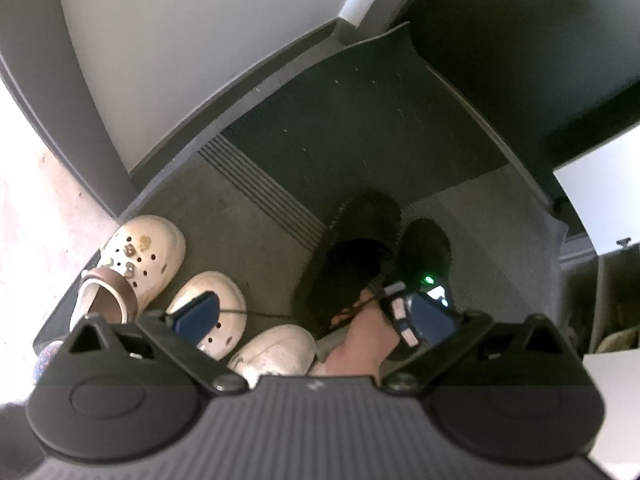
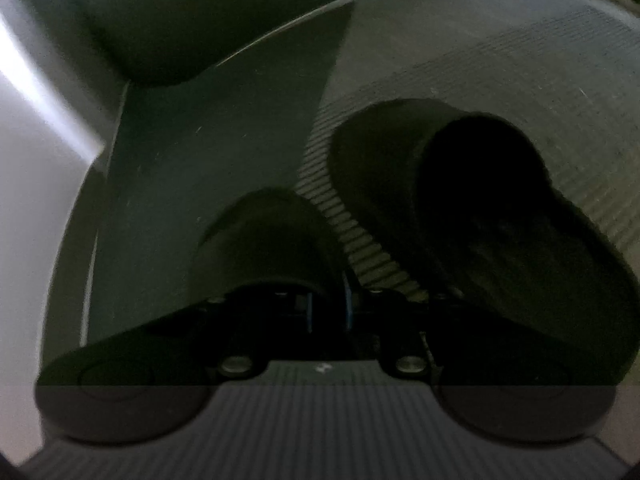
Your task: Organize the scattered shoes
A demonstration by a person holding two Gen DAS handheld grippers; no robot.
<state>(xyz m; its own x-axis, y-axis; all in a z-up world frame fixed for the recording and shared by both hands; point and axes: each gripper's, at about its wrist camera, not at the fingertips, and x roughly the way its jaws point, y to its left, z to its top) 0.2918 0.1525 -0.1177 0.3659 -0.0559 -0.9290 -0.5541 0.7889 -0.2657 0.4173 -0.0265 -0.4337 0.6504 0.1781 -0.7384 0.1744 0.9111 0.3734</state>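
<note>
Three white clogs sit lined up on the mat. The right gripper has its jaws clenched on one dark slipper, its mate lying askew beside it. The left gripper hangs released, holding nothing.

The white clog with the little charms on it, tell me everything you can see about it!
The white clog looks like smooth foam or rubber, with round holes on top and small charms stuck in them. A brown strap crosses its opening. It sits upright on the grey mat, toe pointing away, beside another white clog. Neither gripper touches it.
</note>
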